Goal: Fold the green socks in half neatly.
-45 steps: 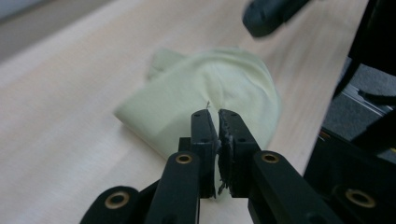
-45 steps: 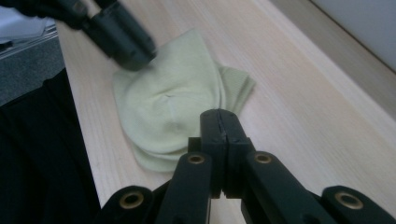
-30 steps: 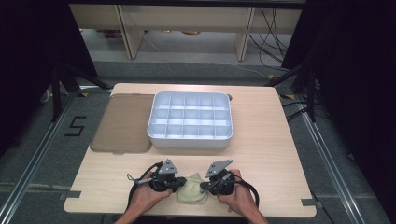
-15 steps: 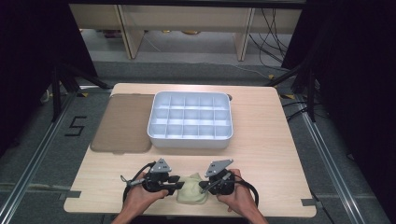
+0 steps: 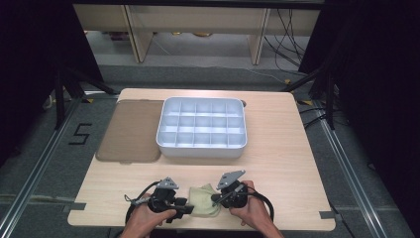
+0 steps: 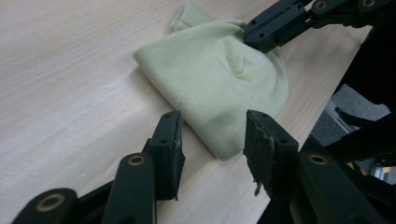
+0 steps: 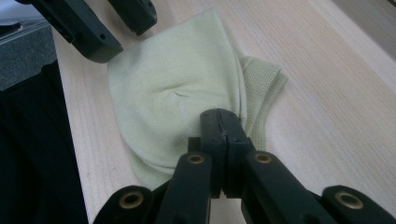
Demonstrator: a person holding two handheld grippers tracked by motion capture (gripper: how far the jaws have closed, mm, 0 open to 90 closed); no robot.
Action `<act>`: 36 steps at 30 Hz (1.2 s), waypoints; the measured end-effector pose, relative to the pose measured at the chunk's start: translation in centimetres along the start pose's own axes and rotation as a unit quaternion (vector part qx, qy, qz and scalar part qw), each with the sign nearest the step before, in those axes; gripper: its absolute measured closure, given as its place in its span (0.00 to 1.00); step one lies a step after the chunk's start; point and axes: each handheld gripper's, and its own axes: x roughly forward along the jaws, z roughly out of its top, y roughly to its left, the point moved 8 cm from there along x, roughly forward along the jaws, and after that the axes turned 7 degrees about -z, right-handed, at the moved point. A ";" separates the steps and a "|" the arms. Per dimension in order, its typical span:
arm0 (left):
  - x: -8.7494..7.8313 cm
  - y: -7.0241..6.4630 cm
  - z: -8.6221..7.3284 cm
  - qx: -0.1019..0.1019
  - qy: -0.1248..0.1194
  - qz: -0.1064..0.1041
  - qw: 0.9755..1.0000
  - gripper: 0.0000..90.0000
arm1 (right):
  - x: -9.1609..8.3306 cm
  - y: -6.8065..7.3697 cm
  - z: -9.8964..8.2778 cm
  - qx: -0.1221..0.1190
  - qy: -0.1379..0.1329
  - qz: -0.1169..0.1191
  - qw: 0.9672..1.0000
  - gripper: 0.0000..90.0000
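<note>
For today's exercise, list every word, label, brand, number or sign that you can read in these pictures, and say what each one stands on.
"5": a black figure marked on the grey floor, left of the table.
Nothing else can be read: the white tray, the brown lid, the pale green cloth and the left gripper and right gripper bear no legible writing.

A light wooden table stands on grey carpeted floor — the number 5 is taped there in black. Beyond it, pale shelving legs and trailing cables meet dark surroundings — black stands flank both sides
</note>
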 end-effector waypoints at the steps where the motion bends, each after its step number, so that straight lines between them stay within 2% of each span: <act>1: 0.1 -0.1 -0.2 -0.004 0.010 -0.007 1.000 0.65 | 0.0 0.1 0.0 0.003 -0.002 0.002 1.000 1.00; 8: 0.5 0.0 -0.4 0.001 0.013 0.002 1.000 0.75 | 0.0 0.1 0.0 0.002 -0.001 0.002 1.000 1.00; 10: 0.7 0.1 -0.3 -0.008 0.005 -0.002 1.000 0.79 | 0.0 0.1 0.0 0.002 -0.001 0.002 1.000 1.00; 17: 0.7 0.2 -0.4 -0.018 -0.012 -0.006 1.000 0.92 | 0.1 0.1 0.0 0.004 -0.006 0.002 1.000 1.00; 20: 0.6 0.2 -0.2 -0.019 -0.020 -0.007 1.000 0.94 | 0.1 0.1 0.0 0.005 -0.006 -0.002 1.000 1.00; 23: 0.3 0.1 0.0 -0.010 -0.022 -0.001 1.000 0.94 | -0.1 0.1 0.2 0.002 -0.010 0.006 1.000 1.00; 24: 0.1 -0.1 0.3 -0.005 -0.029 -0.005 1.000 0.94 | -0.4 0.0 0.2 0.003 -0.009 0.000 1.000 1.00; 26: 0.0 -0.2 0.3 -0.006 -0.029 -0.003 1.000 0.94 | -0.6 0.1 0.6 0.000 -0.020 -0.001 1.000 1.00; 28: -0.1 -0.4 0.4 -0.004 -0.032 -0.005 0.999 0.94 | -1.0 0.4 1.1 0.004 -0.036 0.001 0.999 1.00; 29: -0.1 -0.4 0.4 -0.005 -0.029 -0.005 1.000 0.94 | -1.2 0.7 1.3 -0.004 -0.038 0.005 0.999 1.00; 31: -0.1 -0.5 0.4 -0.004 -0.030 -0.004 1.000 0.94 | -1.3 1.4 1.7 -0.006 -0.045 0.019 0.999 1.00; 33: -0.1 -0.5 0.4 -0.002 -0.031 0.000 1.000 0.94 | -0.9 2.4 1.9 -0.017 -0.047 0.034 0.998 1.00; 36: -0.2 -0.5 0.5 0.000 -0.032 -0.001 0.999 0.94 | -0.4 3.1 2.1 -0.017 -0.043 0.046 0.998 1.00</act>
